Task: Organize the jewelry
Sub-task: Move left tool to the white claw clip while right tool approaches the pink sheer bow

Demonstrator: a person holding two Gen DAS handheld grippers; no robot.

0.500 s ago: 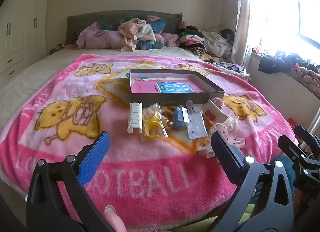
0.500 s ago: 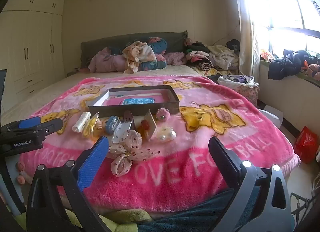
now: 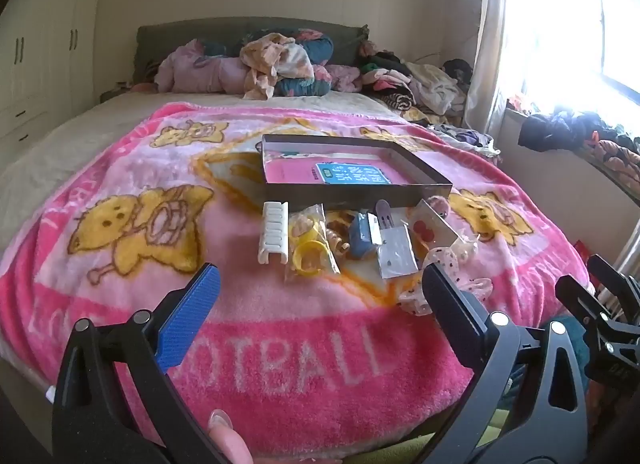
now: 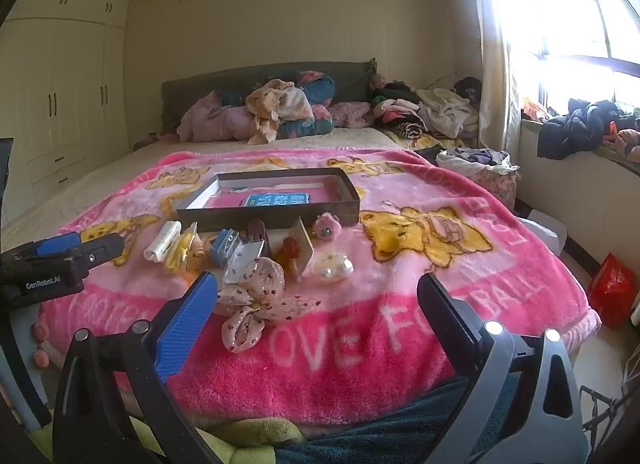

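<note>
A shallow dark box with a pink floor and a blue card lies on the pink blanket. In front of it sits a row of accessories: a white comb clip, a bag of yellow rings, a blue clip, a silvery card, a card with red beads, a pearl clip and a spotted fabric bow. My left gripper stands open short of the row, nothing between its fingers. My right gripper is open too, near the bow.
The blanket covers a bed with piled clothes and pillows at the headboard. A wardrobe lines the left wall. A window ledge with dark clothes runs along the right; a red bag stands on the floor.
</note>
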